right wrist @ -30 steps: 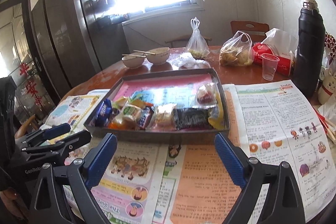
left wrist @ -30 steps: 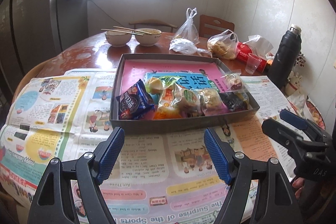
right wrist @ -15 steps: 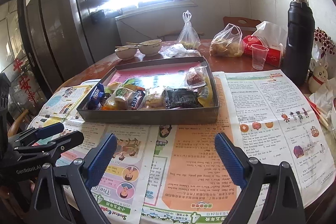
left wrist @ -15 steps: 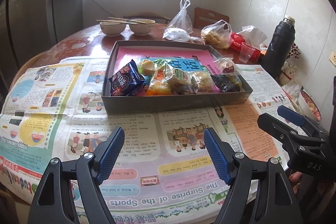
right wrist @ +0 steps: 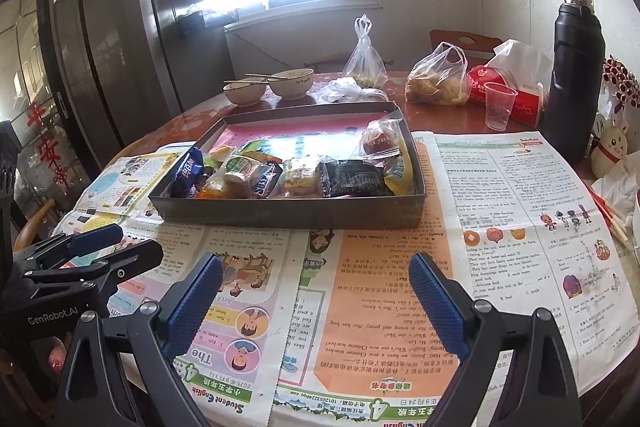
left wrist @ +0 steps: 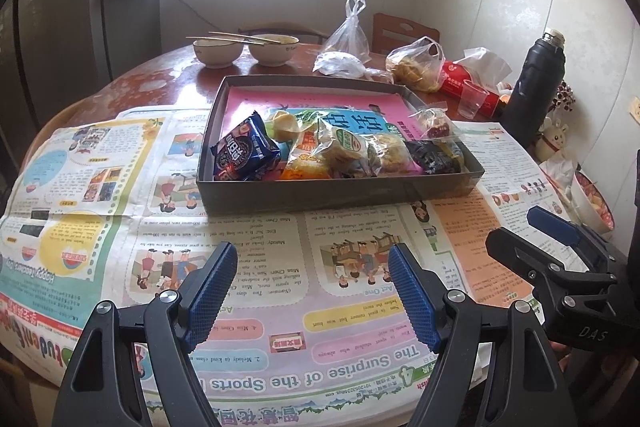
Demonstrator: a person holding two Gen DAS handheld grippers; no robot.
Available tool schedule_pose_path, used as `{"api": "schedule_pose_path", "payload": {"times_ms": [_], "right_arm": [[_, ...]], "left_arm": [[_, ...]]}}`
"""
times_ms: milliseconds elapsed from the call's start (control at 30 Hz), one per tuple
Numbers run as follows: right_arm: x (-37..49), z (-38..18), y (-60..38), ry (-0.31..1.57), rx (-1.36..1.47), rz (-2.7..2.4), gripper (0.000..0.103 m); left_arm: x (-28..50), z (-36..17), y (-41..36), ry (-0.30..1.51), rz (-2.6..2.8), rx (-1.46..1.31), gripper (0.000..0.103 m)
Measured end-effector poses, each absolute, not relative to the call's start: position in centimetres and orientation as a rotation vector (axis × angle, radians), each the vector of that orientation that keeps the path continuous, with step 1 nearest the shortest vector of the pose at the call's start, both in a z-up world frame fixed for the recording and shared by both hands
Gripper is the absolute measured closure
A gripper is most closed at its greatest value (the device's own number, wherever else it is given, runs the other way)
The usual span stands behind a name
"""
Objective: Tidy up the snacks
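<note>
You hold both grippers spread and empty over the newspaper, short of the grey cardboard tray that anchors this kitchen-table scene. The snacks lie bunched along the tray's near wall, leaving the pink sheet at its far end bare, which suggests the sorting is either barely begun or nearly wrapped; the pictures alone cannot settle which.

Your left gripper hangs before the tray's near wall, jaws wide, with the blue Oreo pack propped in the tray's near left corner, ahead and slightly left of its fingers. Your right gripper hovers equally open on the tray's near side, and the black wrapped snack sits just inside the near wall, straight ahead of it. A clear bag with a red-brown cake rests against the tray's right wall, farther back.

Beyond the tray stand two bowls with chopsticks, tied plastic bags, a plastic cup and a black flask, well apart from the work.
</note>
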State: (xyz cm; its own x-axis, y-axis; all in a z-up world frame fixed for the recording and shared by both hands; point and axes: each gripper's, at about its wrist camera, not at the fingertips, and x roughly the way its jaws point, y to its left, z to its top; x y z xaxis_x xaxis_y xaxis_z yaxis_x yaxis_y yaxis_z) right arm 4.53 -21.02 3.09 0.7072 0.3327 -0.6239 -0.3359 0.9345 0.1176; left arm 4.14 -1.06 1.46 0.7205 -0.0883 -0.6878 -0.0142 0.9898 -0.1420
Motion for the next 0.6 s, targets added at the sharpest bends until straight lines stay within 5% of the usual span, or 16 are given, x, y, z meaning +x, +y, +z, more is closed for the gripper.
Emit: {"api": "schedule_pose_path", "payload": {"times_ms": [600], "right_arm": [[4.90,2.66,-21.29,0.716,0.018,0.380,0.008]], "left_arm": [[4.16,1.19,-1.42,0.774,-0.031,-0.117,0.024]]}}
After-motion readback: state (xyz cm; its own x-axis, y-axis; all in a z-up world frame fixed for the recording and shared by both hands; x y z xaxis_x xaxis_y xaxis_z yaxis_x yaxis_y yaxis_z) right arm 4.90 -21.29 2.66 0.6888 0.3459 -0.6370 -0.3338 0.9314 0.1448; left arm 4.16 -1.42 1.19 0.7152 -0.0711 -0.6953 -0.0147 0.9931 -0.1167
